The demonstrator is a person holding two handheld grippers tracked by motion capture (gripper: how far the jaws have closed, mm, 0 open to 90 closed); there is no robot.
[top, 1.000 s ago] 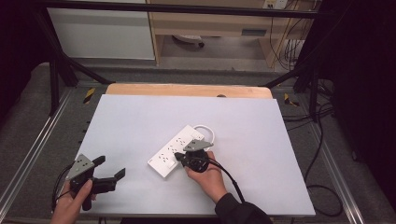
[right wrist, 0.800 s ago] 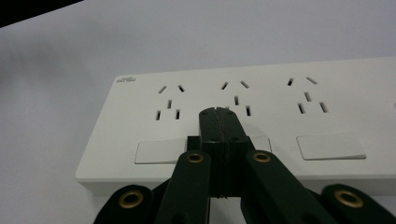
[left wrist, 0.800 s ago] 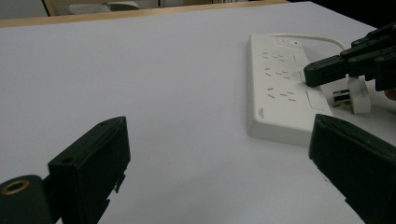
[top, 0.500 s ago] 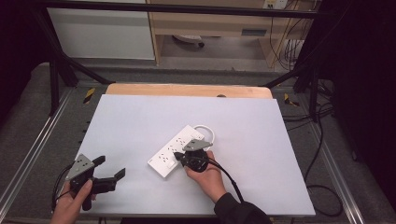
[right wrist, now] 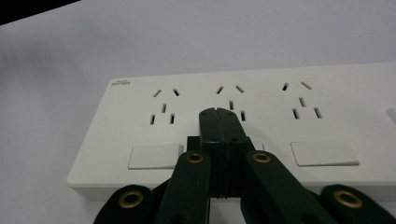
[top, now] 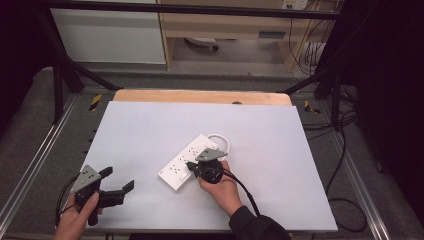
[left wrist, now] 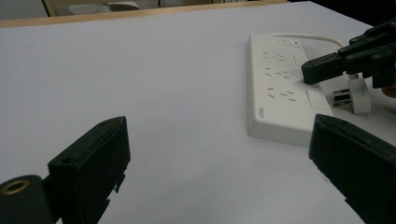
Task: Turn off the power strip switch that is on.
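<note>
- The white table top (top: 150,130) is lying under both grippers, taking up most of the high view, with a wooden edge (top: 200,96) running along its far side.
- The white power strip (top: 192,161) is lying flat on the table, directly under the tips of the right gripper and well off to the right of the left gripper; in the left gripper view the power strip (left wrist: 280,88) is sitting ahead of the right-hand jaw.
- Its white cable (top: 222,142) is curling in a loop just beyond the right gripper, at the strip's far end.
- The right gripper (top: 190,164), held in the person's right hand (top: 222,187), is pointing down onto the strip; in its own view the right gripper (right wrist: 219,116) is showing its jaws pressed together with no gap and nothing between them, their tips resting over the middle socket group between two rocker switches (right wrist: 155,156).
- The left gripper (top: 119,180), held in the person's left hand (top: 75,217), is hovering near the table's front left corner with its jaws spread wide and gripping nothing.
- A small white plug (left wrist: 352,93) is lying on the table just beside the strip, close below the right gripper's tips as seen from the left gripper view.
</note>
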